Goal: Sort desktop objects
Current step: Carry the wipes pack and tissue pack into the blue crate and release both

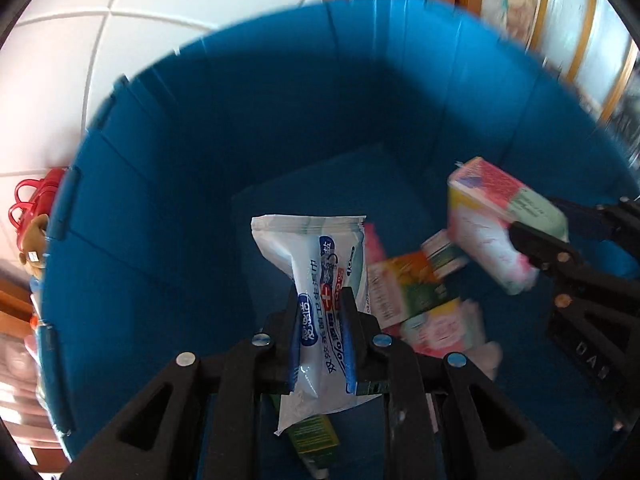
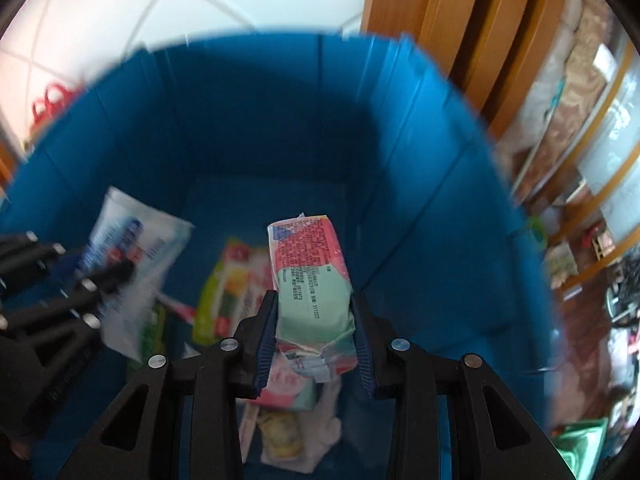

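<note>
both claws are over the blue bin (image 1: 168, 168), tipped down so their loads can drop in. left gripper (image 1: 322, 336) is clamped on a white wipes pack (image 1: 316, 256), right gripper (image 2: 316, 336) squeezes a pink and green tissue pack (image 2: 310, 268). the pile of packets (image 1: 408, 292) at the bottom is blurry, labels unreadable.

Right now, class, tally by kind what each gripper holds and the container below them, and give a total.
White wet-wipe packs: 1, in the left gripper, pack
Pink and green tissue packs: 1, in the right gripper, pack
Blue bins: 1
Total: 3
More packets lie on the bin floor, too blurred to count.
</note>
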{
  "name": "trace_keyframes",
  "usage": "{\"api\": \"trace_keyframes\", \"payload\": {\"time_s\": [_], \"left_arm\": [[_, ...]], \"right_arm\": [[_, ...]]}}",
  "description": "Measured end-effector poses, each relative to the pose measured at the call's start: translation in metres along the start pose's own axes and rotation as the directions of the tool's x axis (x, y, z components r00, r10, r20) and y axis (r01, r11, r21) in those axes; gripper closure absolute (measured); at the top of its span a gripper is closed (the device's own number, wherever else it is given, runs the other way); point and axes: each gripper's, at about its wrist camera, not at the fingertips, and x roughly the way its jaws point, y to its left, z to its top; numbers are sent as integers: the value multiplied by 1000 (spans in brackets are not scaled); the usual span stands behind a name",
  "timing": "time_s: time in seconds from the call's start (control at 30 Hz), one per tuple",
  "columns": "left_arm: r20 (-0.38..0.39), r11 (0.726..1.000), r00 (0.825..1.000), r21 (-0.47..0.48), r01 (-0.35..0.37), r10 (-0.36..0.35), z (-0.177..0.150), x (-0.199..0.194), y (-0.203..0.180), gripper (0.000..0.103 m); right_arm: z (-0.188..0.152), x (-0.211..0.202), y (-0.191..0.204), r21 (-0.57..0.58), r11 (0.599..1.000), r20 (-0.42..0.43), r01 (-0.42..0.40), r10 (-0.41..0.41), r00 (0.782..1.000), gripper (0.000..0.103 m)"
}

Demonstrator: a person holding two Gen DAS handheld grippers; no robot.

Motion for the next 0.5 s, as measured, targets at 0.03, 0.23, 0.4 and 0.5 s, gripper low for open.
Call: {"api": "trace_keyframes", "payload": {"time_s": [0.03, 0.23, 0.4, 0.5], "left_arm": [[-34, 1000, 999, -3, 1, -1, -2, 7, 1, 87], [-49, 999, 998, -8, 38, -39, -9, 7, -5, 86], [-54, 999, 998, -18, 39, -40, -11, 5, -5, 86], [-83, 998, 995, -39, 51, -54, -2, 16, 4, 84]], "right_arm": [[-5, 10, 2, -11, 1000, -17, 8, -8, 1000, 69], [-19, 20, 6, -33, 999, -54, 13, -15, 998, 69], [-27, 12, 12, -68, 997, -25, 42, -44, 999, 69], [-31, 8, 13, -74, 996, -14, 57, -58, 998, 69]]}}
